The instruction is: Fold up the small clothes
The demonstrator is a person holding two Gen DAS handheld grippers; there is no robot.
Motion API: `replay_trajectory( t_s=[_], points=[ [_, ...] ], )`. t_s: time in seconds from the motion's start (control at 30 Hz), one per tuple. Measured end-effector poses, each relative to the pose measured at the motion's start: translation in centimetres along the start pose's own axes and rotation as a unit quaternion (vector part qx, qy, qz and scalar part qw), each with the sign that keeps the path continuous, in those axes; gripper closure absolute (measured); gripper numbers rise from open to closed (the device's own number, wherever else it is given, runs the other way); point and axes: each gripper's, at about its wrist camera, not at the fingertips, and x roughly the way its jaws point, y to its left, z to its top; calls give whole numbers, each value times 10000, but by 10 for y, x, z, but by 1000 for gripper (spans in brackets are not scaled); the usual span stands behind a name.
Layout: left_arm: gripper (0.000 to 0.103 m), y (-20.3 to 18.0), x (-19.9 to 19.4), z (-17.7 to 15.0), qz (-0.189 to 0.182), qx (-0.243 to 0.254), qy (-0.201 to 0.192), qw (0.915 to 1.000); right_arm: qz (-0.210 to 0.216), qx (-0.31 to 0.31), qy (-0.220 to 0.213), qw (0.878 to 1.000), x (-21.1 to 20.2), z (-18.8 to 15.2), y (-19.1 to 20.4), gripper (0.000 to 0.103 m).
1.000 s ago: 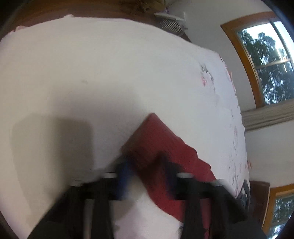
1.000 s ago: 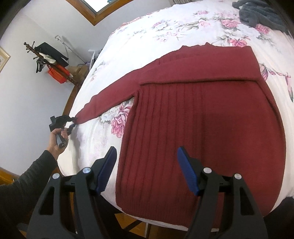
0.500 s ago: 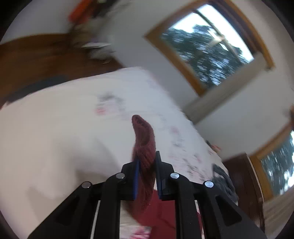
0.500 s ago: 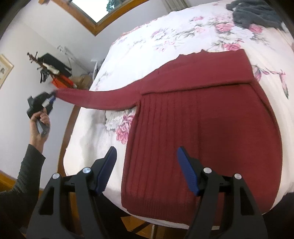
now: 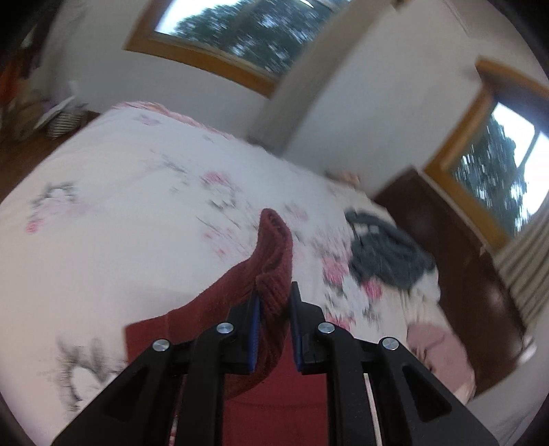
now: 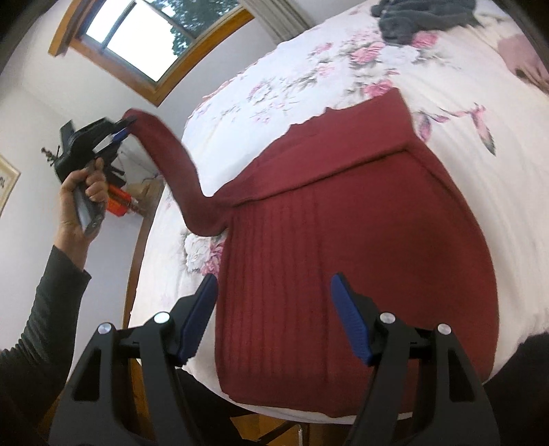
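Note:
A dark red ribbed sweater (image 6: 343,219) lies flat on the floral bedspread (image 6: 308,72), its far sleeve folded across the chest. My left gripper (image 5: 273,302) is shut on the cuff of the other sleeve (image 5: 272,260), which sticks up between the blue pads. Seen from the right wrist, that left gripper (image 6: 121,132) is held high off the bed's left side by a hand (image 6: 82,192), and the sleeve (image 6: 175,171) arcs down to the sweater's shoulder. My right gripper (image 6: 274,295) hovers open above the sweater's lower hem, holding nothing.
A dark grey garment (image 6: 425,13) (image 5: 387,254) lies bunched at the far end of the bed, with a pink piece (image 6: 525,55) beside it. The bed's wooden edge (image 6: 137,247) runs along the left. Windows (image 5: 236,31), a dark wooden cabinet (image 5: 456,240) and a white basket (image 5: 63,118) surround the bed.
The left gripper closed on the sleeve cuff and lifted it from the bed's edge, up and toward the sweater. The right gripper stayed open over the hem.

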Motion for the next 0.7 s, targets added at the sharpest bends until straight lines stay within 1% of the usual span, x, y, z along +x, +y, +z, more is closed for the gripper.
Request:
replay_trajectory(
  t_s=[0.03,0.07,0.13,0.2,0.23,0.33,0.43,0.47,0.53,0.57,0.6,0.63,0.67,0.7],
  points=[
    [88,-9,14,-5,-13,72,113,9999,-11,55,-18,10000,-2,0,-6,35],
    [88,-25,30,-18,-34,184,291,9994,-23,89,-32,10000,-3,0,-10,35],
    [88,-43,62,-37,-31,341,561,9978,-65,238,-83,9997,-6,2,-25,35],
    [88,-61,98,-64,-14,493,905,9947,-100,350,-115,9993,-9,3,-38,35],
    [88,-69,121,-79,-9,531,1128,9922,-125,398,-127,9991,-10,3,-44,35],
    [88,-79,159,-119,74,639,1560,9857,-212,546,-127,9982,-11,4,-62,35],
    [87,-95,211,-158,233,854,2043,9749,-302,606,-123,9976,-9,6,-74,34],
    [86,-92,221,-166,247,884,2195,9713,-330,627,-118,9974,-9,7,-77,34],
    [78,-87,237,-188,294,900,2507,9634,-328,693,-103,9970,-6,12,-84,33],
    [74,-85,237,-193,323,905,2492,9637,-297,691,-57,9972,-3,19,-87,33],
    [62,-80,233,-193,290,869,2473,9646,-281,651,-36,9975,-2,24,-88,33],
    [53,-74,226,-193,162,745,2390,9680,-211,591,-19,9980,0,33,-89,29],
    [50,-70,218,-189,92,654,2314,9706,-104,574,-12,9983,2,42,-90,26],
    [47,-62,207,-187,23,532,2241,9731,106,631,-19,9979,8,57,-93,25]
  ],
)
